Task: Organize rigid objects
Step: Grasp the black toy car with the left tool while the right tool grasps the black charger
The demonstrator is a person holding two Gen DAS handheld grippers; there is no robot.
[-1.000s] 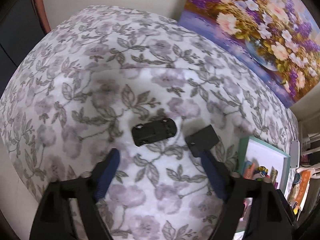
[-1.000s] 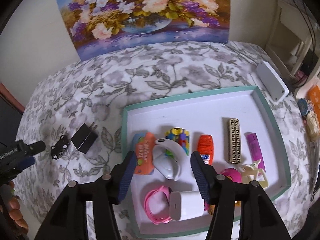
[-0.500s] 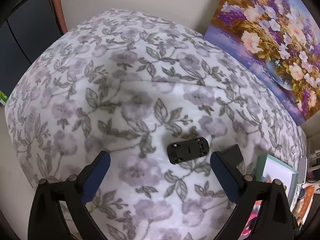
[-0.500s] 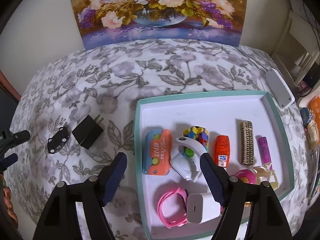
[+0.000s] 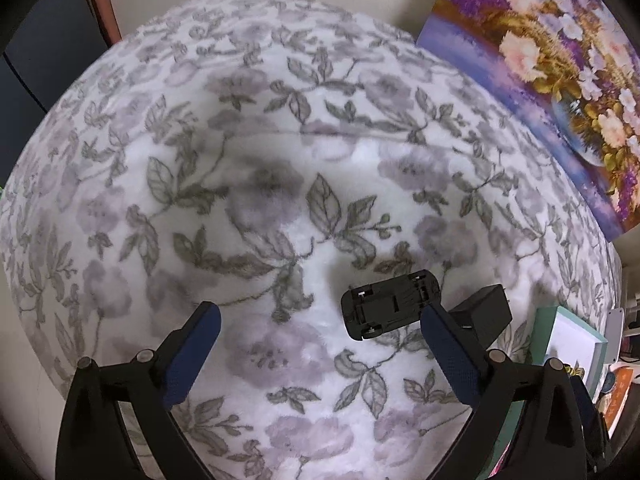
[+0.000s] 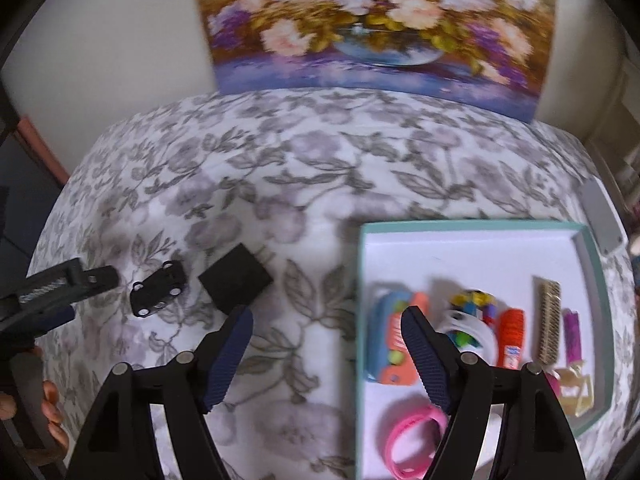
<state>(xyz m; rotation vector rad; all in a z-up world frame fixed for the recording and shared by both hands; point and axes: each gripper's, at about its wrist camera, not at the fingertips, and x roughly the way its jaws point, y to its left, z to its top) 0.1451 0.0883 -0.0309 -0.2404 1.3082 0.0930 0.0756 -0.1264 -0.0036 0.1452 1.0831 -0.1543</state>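
Note:
A small black toy car (image 5: 390,305) lies upside down on the floral cloth; it also shows in the right wrist view (image 6: 158,288). A black plug adapter (image 5: 486,314) lies just right of it, also in the right wrist view (image 6: 236,278). My left gripper (image 5: 318,320) is open and empty, with its right finger beside the car. My right gripper (image 6: 326,322) is open and empty above the cloth, between the adapter and a teal-rimmed white tray (image 6: 472,226). The tray holds several small objects, among them an orange-and-blue case (image 6: 390,344) and a pink band (image 6: 412,440).
A flower painting (image 6: 376,24) leans on the wall behind the table. A grey flat device (image 6: 602,220) lies beyond the tray's right corner. The table edge drops off at the left, by a dark cabinet (image 5: 44,40). The left gripper shows at the left of the right wrist view (image 6: 72,284).
My left gripper has drawn back, then come close to the car again, jaws wider. My right gripper has moved left off the tray toward the adapter, jaws wider.

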